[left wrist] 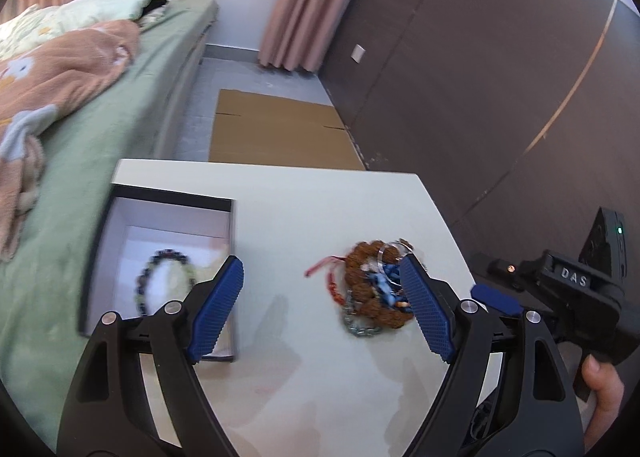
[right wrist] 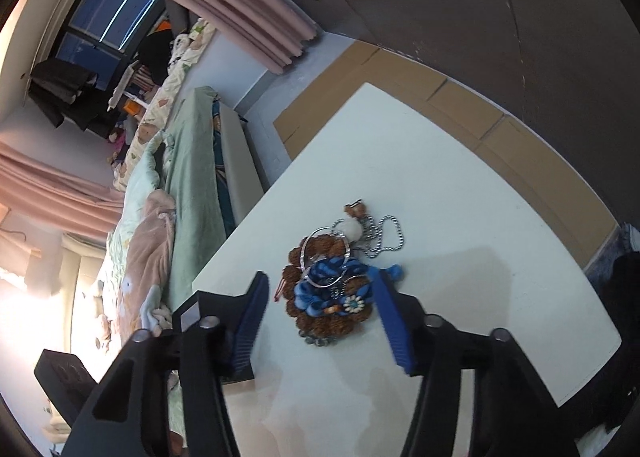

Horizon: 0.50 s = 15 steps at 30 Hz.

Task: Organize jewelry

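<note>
Left gripper (left wrist: 322, 307): jaws spread, empty, above table (left wrist: 300, 217). Right gripper (right wrist: 320, 313): jaws spread, empty, over jewelry pile (right wrist: 332, 289). Pile at table centre. Box (left wrist: 120, 225) at 9 o'clock, containing beaded bracelet (left wrist: 160, 281).

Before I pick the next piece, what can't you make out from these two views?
- Box: left wrist view, near corner hidden behind the left gripper finger; the bracelet inside is blurred.
- Jewelry pile: tangled and overlapping in both views, so the piece count is unclear.
- Right gripper: both views show it open over the pile; contact cannot be judged.
</note>
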Each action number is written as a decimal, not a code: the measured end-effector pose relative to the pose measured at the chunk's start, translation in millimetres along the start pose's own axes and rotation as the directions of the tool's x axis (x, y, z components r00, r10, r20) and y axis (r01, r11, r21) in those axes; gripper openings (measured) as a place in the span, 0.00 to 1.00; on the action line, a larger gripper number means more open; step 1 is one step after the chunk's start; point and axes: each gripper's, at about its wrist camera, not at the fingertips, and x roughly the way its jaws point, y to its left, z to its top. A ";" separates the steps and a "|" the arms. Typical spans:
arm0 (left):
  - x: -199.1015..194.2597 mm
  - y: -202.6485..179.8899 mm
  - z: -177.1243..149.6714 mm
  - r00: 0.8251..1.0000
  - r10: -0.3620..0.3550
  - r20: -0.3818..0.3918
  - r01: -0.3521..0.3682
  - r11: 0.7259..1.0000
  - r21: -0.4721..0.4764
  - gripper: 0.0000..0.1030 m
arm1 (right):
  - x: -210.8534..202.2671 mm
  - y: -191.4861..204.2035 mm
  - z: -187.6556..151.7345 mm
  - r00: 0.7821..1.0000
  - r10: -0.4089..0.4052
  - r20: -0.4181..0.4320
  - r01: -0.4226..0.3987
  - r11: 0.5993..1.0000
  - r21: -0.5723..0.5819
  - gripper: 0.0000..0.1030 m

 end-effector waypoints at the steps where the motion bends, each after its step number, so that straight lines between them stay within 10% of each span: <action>1: 3.7 -3.1 -0.5 1.000 -0.008 -0.007 0.008 1.000 0.005 0.72 | 0.1 -2.2 2.2 1.000 -0.002 -0.002 0.002 1.000 0.007 0.45; 11: 55.9 -38.7 7.0 0.993 -0.041 -0.109 0.049 0.997 0.067 0.57 | -2.6 -23.2 22.1 1.000 -0.024 -0.013 0.025 0.998 0.054 0.45; 15: 72.6 -56.4 5.6 0.992 -0.030 -0.123 0.046 0.991 0.127 0.76 | -5.4 -33.5 31.6 1.000 -0.014 -0.017 0.015 0.997 0.081 0.62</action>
